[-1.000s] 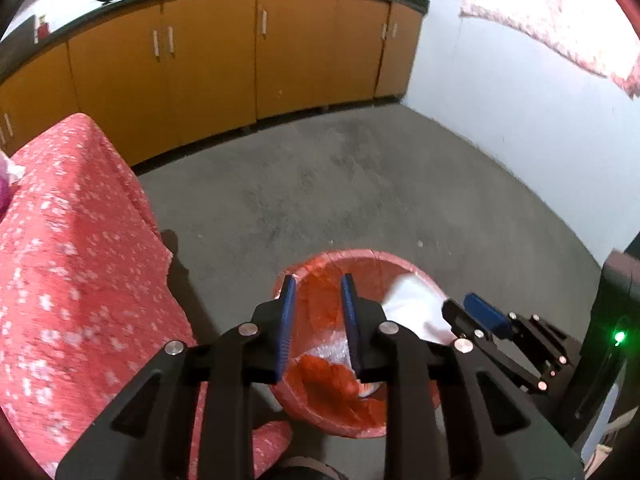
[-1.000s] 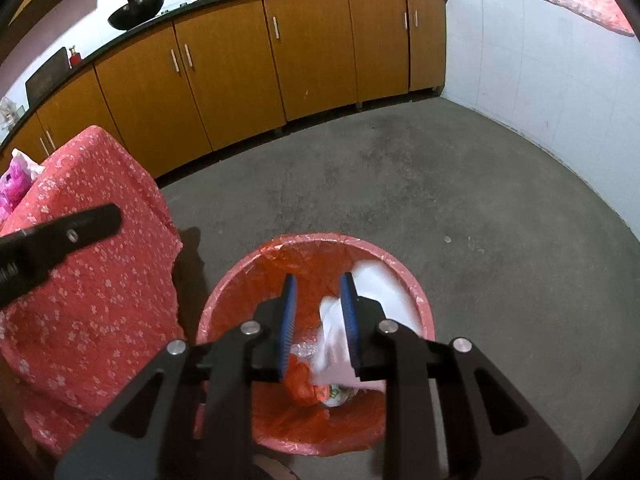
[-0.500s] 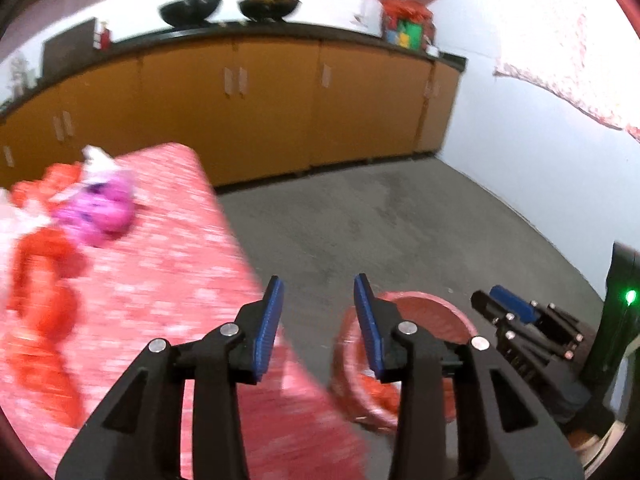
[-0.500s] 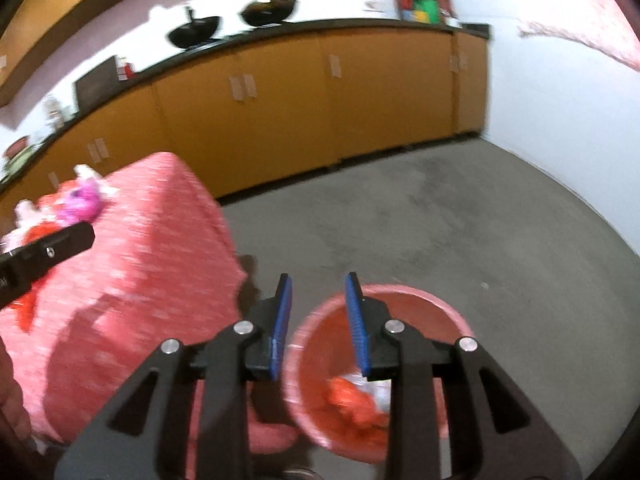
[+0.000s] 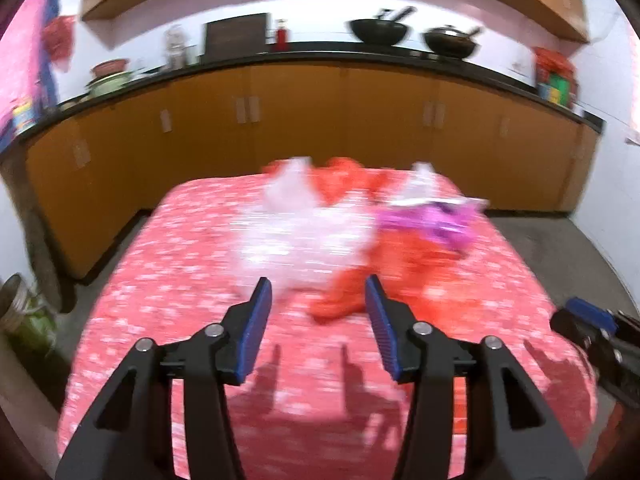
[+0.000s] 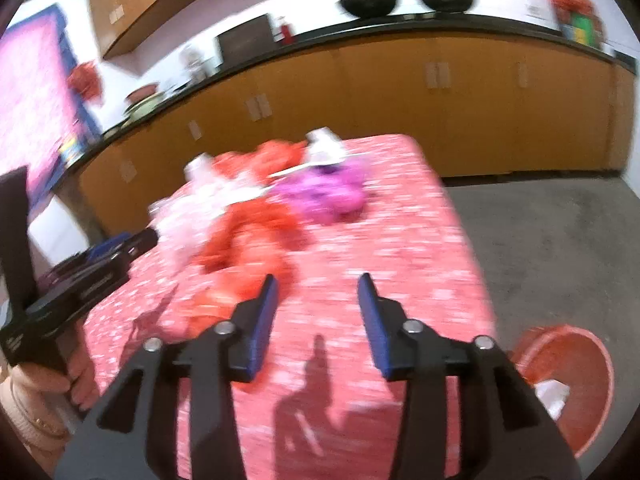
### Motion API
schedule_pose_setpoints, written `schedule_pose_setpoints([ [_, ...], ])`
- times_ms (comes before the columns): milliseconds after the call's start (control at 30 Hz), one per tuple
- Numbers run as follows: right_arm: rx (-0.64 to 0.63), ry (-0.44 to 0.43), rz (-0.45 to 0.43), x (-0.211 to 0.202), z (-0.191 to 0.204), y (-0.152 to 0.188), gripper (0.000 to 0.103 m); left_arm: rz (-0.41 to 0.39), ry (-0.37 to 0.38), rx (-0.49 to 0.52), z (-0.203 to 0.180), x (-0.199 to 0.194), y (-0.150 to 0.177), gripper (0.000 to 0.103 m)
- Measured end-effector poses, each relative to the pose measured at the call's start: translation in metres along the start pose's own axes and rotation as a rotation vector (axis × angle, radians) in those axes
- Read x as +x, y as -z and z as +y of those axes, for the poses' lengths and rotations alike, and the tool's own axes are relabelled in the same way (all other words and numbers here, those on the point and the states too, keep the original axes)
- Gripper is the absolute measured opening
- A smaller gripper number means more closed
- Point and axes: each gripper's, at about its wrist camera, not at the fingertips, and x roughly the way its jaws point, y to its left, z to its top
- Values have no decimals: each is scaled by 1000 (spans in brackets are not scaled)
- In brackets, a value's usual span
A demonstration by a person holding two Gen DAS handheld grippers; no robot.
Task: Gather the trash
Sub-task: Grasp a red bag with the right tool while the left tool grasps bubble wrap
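Both grippers, left gripper and right gripper, jaws apart, empty. Crumpled red plastic bag mid-frame on red floral tabletop: light, soft, slippery; pinch a bunched fold.

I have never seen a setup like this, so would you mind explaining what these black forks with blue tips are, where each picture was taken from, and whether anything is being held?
There is no robot here. A person holds a two-finger gripper in each hand, and a fisheye camera on each one looks forward along its fingers.

In the left wrist view, the black arms with blue pads are the left gripper. In the right wrist view they are the right gripper. Both stand open and hold nothing.

Ahead of both is a table under a red floral tablecloth. On it lies blurred trash: a whitish plastic bag, crumpled red plastic and a pink-purple bag.

On the floor to the right of the table, in the right wrist view, stands a red bin with something white already inside.

Orange cabinets run along the back wall.
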Motion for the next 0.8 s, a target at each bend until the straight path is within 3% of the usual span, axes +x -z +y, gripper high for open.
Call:
schedule_pose_setpoints([
  [133, -49, -35, 55, 26, 41, 3, 61, -11, -46, -43, 37, 12, -5, 63],
  [333, -98, 41, 118, 58, 62, 15, 61, 3, -46, -50, 52, 34, -10, 71],
  [367, -96, 48, 131, 66, 62, 16, 58, 7, -42, -49, 53, 36, -11, 72],
  [400, -93, 44, 137, 67, 60, 18, 42, 13, -41, -50, 52, 42, -12, 73],
  [433, -90, 36, 141, 67, 58, 20, 35, 17, -39, -51, 52, 42, -11, 73],
  [500, -96, 61, 125, 62, 53, 20, 29, 23, -9, -64, 51, 48, -13, 73],
  [633, -70, 89, 89, 46, 32, 17, 26, 0, 18, -47, 46, 51, -17, 83],
  [800, -31, 105, 48, 23, 12, 16, 26, 45, 13, -11, 36, 75, -22, 84],
])
